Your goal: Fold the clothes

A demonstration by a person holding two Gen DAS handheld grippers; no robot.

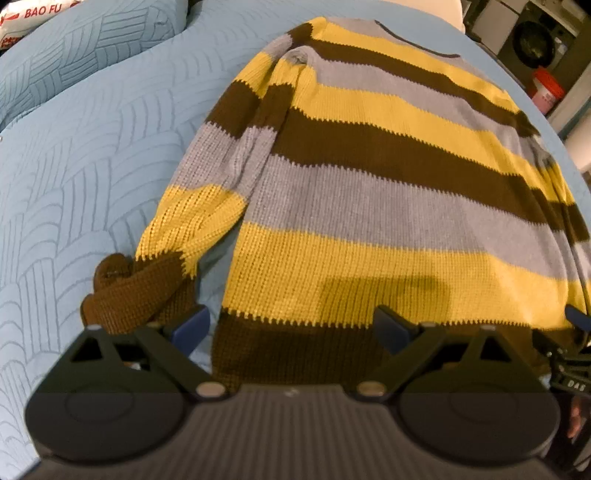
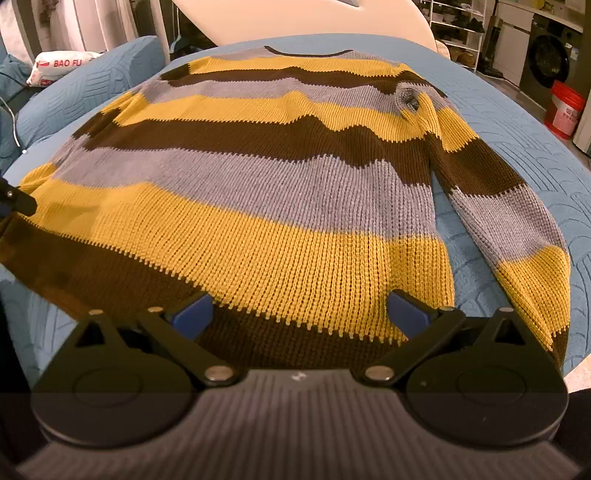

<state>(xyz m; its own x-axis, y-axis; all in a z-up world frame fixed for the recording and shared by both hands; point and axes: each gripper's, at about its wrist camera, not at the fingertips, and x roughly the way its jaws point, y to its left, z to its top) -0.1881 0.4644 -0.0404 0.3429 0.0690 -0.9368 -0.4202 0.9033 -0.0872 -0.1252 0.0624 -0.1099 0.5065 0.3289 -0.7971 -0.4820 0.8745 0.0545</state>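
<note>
Nearest to me, my left gripper (image 1: pixel 291 328) has its blue-padded fingers spread wide with nothing between them, poised over the brown hem band of the striped sweater (image 1: pixel 369 177) near the hem's left end. My right gripper (image 2: pixel 301 314) is just as wide apart and holds nothing, over the brown hem band toward its right end; at the left border of its view I can see a dark piece of the other gripper over the hem. The sweater lies flat on the blue quilted bedspread (image 1: pixel 81 177), hem at the near edge and neckline toward the far edge, its bands running brown, yellow, grey, brown, yellow, grey as I look away from me. From the left wrist view, the left sleeve (image 1: pixel 207 184) lies alongside the body and ends in a bunched brown cuff just beside my left finger. From the right wrist view, the right sleeve (image 2: pixel 506 206) angles out from the shoulder and runs down along the body, leaving a strip of bedspread between them, its lower end reaching the bedspread's near edge. Past the neckline I see a cream headboard (image 2: pixel 303 22). Off the far right corner stand a red bucket (image 2: pixel 565 110) and a front-loading washing machine (image 2: pixel 550 59), and off the far left corner lies a white sack printed BAO FU (image 2: pixel 61 66).
</note>
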